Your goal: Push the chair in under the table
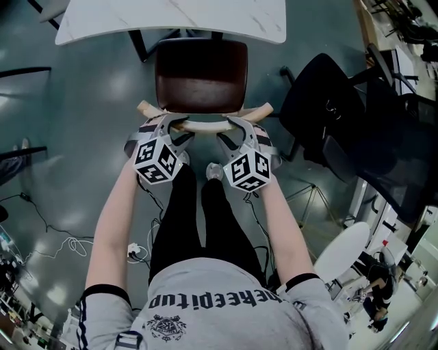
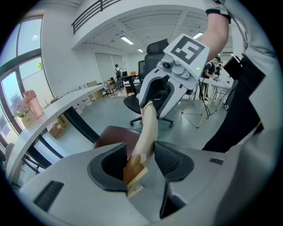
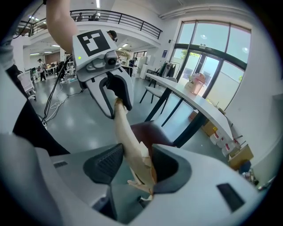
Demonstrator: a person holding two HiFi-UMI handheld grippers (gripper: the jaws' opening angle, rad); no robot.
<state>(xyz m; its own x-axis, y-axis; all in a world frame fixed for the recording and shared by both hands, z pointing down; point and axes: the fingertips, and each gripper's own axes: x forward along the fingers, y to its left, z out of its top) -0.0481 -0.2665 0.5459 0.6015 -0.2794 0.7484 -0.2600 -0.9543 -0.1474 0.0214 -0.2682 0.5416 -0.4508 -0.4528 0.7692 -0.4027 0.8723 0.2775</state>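
The white marble surface (image 1: 171,20) lies at the top of the head view. The brown chair (image 1: 200,75) stands with its seat's front at the surface's near edge, and most of the seat is still out in the open. The left tongs (image 1: 176,124) and right tongs (image 1: 235,124) each pinch one end of its curved wooden back rail (image 1: 205,126).

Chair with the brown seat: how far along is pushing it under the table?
Done: left gripper and right gripper hold the chair's curved pale wooden back rail. In hand: the push. Remaining: the dark brown seat only reaches the white marble-look table edge.
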